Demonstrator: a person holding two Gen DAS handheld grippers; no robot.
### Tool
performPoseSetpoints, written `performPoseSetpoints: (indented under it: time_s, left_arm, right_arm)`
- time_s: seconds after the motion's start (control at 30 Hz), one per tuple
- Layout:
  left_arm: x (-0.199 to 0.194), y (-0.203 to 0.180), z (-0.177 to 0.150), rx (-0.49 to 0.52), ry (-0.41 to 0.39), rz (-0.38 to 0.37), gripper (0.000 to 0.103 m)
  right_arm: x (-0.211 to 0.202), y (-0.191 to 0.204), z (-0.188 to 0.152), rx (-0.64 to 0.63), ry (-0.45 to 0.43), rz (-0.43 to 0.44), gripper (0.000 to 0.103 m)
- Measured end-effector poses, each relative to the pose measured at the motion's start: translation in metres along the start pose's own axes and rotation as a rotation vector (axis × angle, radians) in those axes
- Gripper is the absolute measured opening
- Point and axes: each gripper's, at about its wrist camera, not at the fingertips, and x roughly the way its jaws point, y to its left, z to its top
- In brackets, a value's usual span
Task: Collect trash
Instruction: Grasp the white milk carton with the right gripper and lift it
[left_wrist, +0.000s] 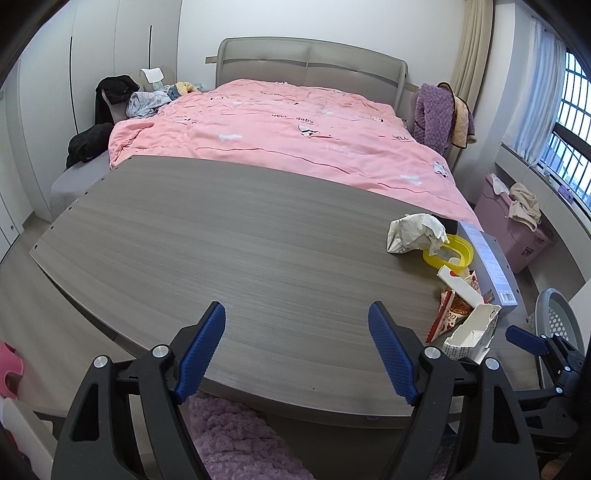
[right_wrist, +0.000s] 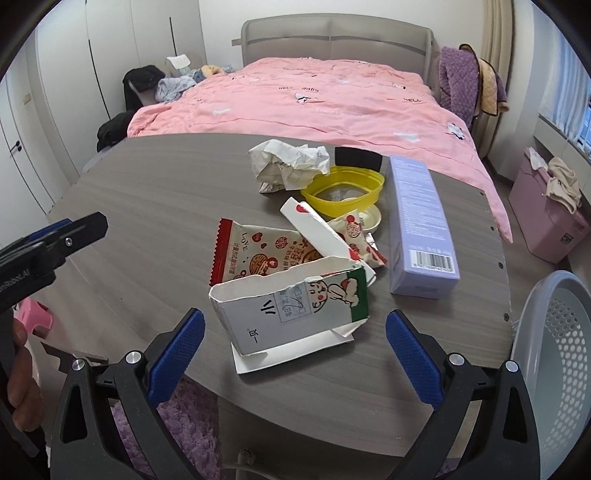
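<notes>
A pile of trash lies on the grey wooden table (right_wrist: 147, 206): a torn white carton (right_wrist: 291, 306) nearest, a red-and-white snack wrapper (right_wrist: 251, 251), crumpled paper (right_wrist: 288, 162), a yellow plastic tub (right_wrist: 343, 190) and a long lilac box (right_wrist: 421, 225). My right gripper (right_wrist: 295, 354) is open, its jaws either side of the carton, just short of it. My left gripper (left_wrist: 295, 350) is open and empty over the bare near edge of the table (left_wrist: 221, 240), left of the pile. The carton (left_wrist: 472, 332) and crumpled paper (left_wrist: 413, 230) show at the right in the left wrist view.
A grey perforated basket (right_wrist: 554, 354) stands by the table's right edge. A bed with a pink quilt (right_wrist: 314, 99) lies behind the table. A pink storage bin (right_wrist: 546, 221) sits at the right near the window. A purple fluffy rug (left_wrist: 236, 439) lies under the table.
</notes>
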Motion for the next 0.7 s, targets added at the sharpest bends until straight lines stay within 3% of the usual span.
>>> performPoseSetpoints:
  time_s: [0.37, 0.7]
  left_arm:
    - [0.003, 0.001, -0.001, 0.002, 0.009, -0.004, 0.076]
    - [0.006, -0.002, -0.003, 0.011, 0.021, -0.011, 0.076]
  right_arm:
    - [0.017, 0.003, 0.003, -0.038, 0.006, -0.031, 0.096]
    - [0.014, 0.010, 0.002, -0.062, -0.013, -0.024, 0.085]
